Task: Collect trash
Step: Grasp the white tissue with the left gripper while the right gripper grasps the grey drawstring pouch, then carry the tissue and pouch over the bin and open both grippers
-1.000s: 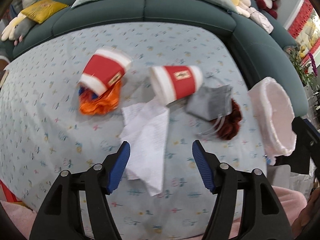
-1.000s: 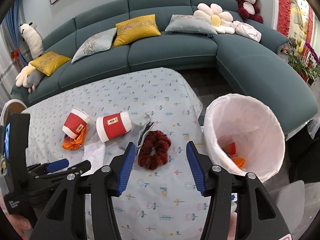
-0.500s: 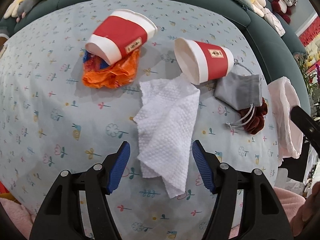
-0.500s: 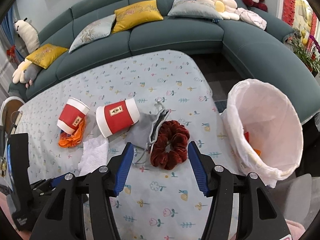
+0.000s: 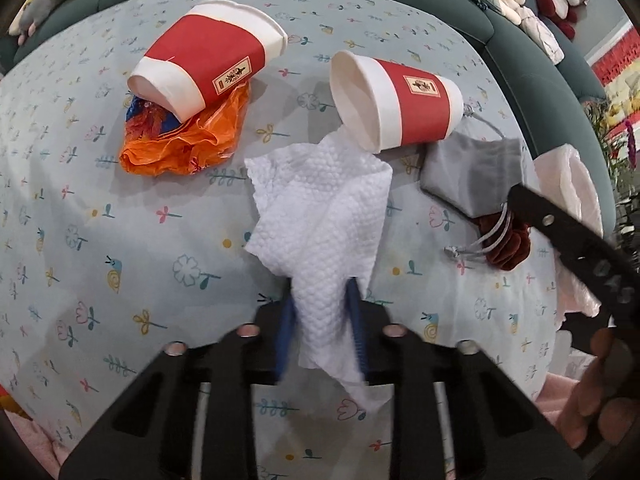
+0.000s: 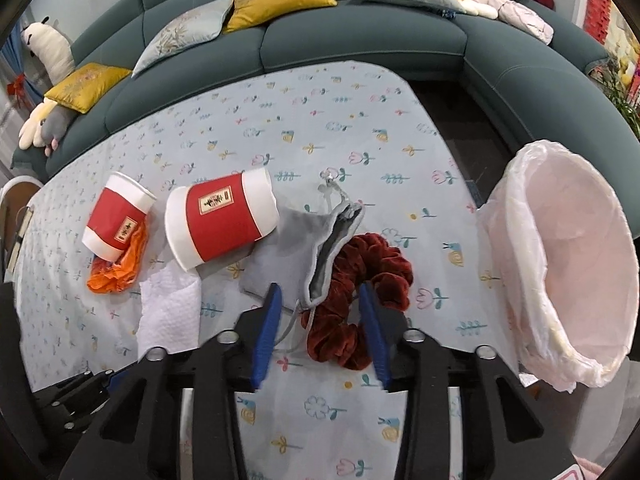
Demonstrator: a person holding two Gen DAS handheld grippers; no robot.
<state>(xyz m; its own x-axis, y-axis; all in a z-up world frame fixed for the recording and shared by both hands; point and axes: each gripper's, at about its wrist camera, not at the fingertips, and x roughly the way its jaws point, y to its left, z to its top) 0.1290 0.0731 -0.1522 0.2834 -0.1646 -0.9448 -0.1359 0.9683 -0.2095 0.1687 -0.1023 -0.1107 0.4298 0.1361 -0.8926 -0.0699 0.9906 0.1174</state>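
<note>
My left gripper (image 5: 322, 300) is shut on a white paper towel (image 5: 320, 220) that lies on the flowered tablecloth (image 5: 100, 240). Two red-and-white paper cups lie on their sides behind it: one (image 5: 208, 60) on a crumpled orange wrapper (image 5: 180, 148), the other (image 5: 400, 102) touching the towel. My right gripper (image 6: 320, 308) is open low over the table, its fingers around a dark red scrunchie (image 6: 360, 280) and the corner of a grey drawstring pouch (image 6: 296, 248). A bin with a pale pink bag (image 6: 568, 264) stands at the table's right edge.
A teal corner sofa (image 6: 360, 48) with yellow and grey cushions and soft toys wraps around the far side of the table. The right gripper's black body (image 5: 568, 240) crosses the left wrist view at the right, near the bin (image 5: 576, 184).
My left gripper has come down and forward and closed on the paper towel. My right gripper has lowered toward the scrunchie and pouch and narrowed its opening.
</note>
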